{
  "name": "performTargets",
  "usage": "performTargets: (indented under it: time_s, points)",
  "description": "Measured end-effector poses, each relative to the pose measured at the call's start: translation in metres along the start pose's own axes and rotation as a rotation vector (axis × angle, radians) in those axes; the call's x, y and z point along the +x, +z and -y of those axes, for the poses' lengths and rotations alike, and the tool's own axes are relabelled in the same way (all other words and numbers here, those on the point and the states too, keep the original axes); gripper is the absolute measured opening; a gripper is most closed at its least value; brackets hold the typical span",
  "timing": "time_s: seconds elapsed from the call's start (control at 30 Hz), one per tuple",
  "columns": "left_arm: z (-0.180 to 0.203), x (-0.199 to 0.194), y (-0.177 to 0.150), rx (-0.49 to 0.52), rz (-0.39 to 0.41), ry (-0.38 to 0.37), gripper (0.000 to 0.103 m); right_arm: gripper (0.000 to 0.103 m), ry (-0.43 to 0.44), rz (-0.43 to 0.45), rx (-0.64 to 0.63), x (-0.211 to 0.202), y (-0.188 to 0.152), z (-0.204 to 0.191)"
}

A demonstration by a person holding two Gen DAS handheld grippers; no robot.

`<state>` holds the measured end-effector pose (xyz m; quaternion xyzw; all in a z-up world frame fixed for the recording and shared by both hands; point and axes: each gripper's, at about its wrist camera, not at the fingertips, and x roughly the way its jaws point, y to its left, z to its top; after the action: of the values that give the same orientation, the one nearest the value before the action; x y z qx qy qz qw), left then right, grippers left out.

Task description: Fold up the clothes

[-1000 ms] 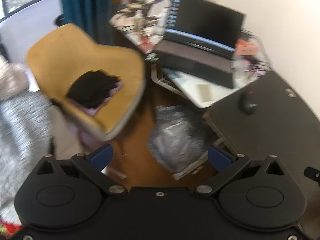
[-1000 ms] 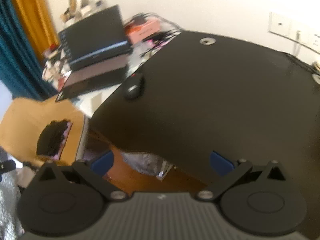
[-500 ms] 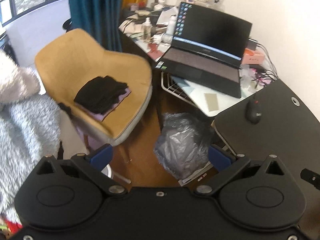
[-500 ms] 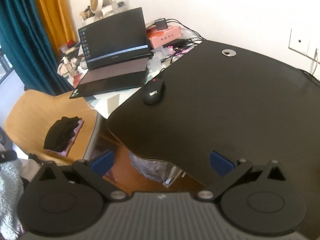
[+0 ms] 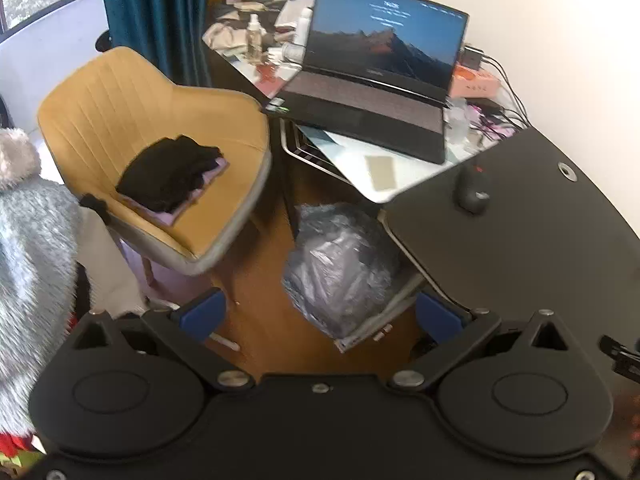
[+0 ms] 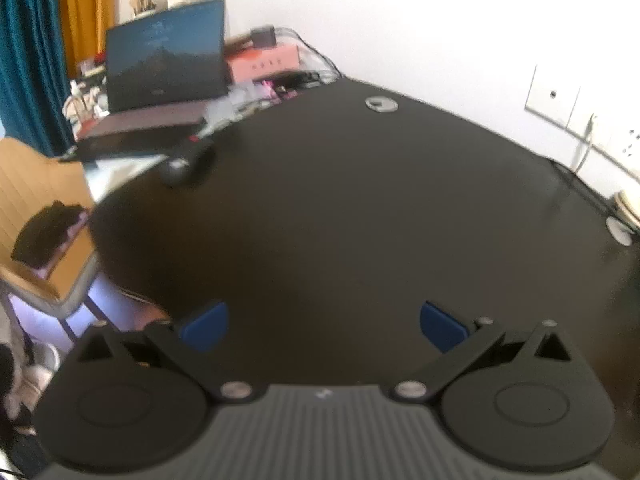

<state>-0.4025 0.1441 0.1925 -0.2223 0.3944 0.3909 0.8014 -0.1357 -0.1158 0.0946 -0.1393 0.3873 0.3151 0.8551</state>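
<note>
1. Left wrist view. The left gripper (image 5: 320, 316) hangs over the floor with its blue fingertips (image 5: 202, 314) spread wide and nothing between them. Folded black clothes (image 5: 170, 172) lie on a lilac garment (image 5: 182, 204) on the seat of a mustard chair (image 5: 120, 100), well apart from the gripper. A grey plastic bag (image 5: 340, 264) sits on the floor between the chair and the black worktop (image 5: 540, 248). A mouse (image 5: 472, 194) rests on the worktop; an open laptop (image 5: 376, 76) stands beyond it.

2. Right wrist view (blurred). The right gripper (image 6: 322, 326) is held above the worktop (image 6: 360, 216), fingertips (image 6: 442, 326) spread, empty. The black clothes (image 6: 44, 232) show far left on the chair (image 6: 36, 176).
</note>
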Motion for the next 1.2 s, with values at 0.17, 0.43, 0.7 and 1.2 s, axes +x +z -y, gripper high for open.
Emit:
performTargets:
  time_s: [0.17,0.43,0.7,1.2]
  points:
    - [0.061,-0.001,-0.009,-0.051,-0.003,0.059,0.103,0.102,0.019,-0.011,-0.098,0.046,-0.003,0.044]
    - [0.151,-0.007,-0.015,-0.019,-0.024,0.079,0.103,0.102,0.121,0.057,-0.15,0.076,-0.011,0.104]
    - [0.203,-0.004,-0.008,-0.001,-0.041,0.094,0.103,0.102,0.184,0.154,-0.202,0.079,-0.016,0.117]
    - [0.249,0.01,-0.009,0.041,-0.076,0.06,0.103,0.102,0.174,0.153,-0.192,0.078,-0.017,0.115]
